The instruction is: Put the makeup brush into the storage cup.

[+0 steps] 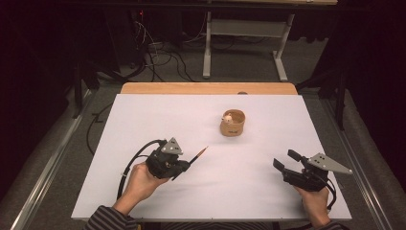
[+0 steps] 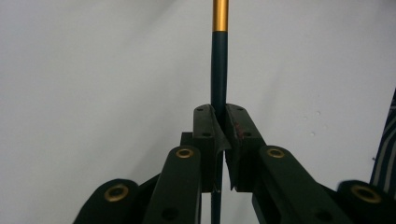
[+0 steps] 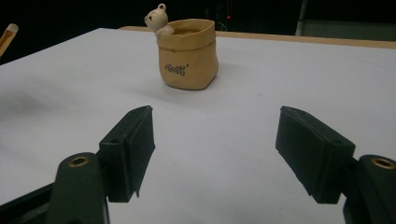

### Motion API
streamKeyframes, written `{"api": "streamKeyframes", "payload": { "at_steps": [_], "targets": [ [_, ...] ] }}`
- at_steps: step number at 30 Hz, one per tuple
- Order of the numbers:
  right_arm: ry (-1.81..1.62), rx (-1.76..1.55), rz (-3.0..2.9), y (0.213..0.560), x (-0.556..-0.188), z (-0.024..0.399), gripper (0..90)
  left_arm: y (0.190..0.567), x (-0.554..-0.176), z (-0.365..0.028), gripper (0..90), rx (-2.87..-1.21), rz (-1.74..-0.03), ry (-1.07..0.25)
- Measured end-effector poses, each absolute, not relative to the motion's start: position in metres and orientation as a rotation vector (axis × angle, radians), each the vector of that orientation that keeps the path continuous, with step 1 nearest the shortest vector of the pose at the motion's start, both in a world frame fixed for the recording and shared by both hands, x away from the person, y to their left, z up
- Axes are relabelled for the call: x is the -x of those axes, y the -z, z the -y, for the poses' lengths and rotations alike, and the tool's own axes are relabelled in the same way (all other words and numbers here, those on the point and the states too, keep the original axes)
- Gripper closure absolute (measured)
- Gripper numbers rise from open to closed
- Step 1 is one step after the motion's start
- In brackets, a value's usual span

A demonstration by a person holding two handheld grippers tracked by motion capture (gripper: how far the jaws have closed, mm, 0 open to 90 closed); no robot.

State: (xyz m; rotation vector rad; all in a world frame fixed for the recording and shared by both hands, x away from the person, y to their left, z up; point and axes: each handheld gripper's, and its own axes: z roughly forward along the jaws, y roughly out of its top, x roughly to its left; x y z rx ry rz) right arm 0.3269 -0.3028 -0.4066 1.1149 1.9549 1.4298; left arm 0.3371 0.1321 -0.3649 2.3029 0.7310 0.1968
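Left hand: the person's left hand [image 1: 139,182] comes in from the bottom edge in a striped sleeve, resting low on the white counter [image 1: 143,120] and wrapped round the back of its tool, which is angled up and to the right.
Left tool: the left tool [image 1: 184,165] is clamped tight on a paintbrush [image 1: 198,155]; in the left gripper view its two black pads [image 2: 205,128] press the dark shaft from both sides.
Paintbrush: thin dark handle with a gold band [image 2: 220,16], held in the tool and sticking out diagonally toward the middle of the counter, its tip just above the surface.
Right hand: the right hand [image 1: 316,203] lies near the counter's lower right corner, with its tool aimed up and left toward the pot.
Right tool: the right tool [image 1: 286,160] stands wide apart, nothing between its pads [image 3: 135,140].
Pot: a small tan sack-shaped pot [image 1: 232,123] with a little bear figure [image 3: 158,21] peeking over its rim, upright toward the far middle, well apart from both tools.
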Motion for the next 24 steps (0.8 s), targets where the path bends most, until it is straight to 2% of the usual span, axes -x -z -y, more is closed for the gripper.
{"api": "streamKeyframes", "payload": {
  "at_steps": [24],
  "targets": [
    [-1.426, -1.105, -1.967, 0.406, -0.326, 0.3, 30.7, 0.365, -0.334, -0.113, 83.6, -2.214, -0.694, -0.197]
  ]
}}
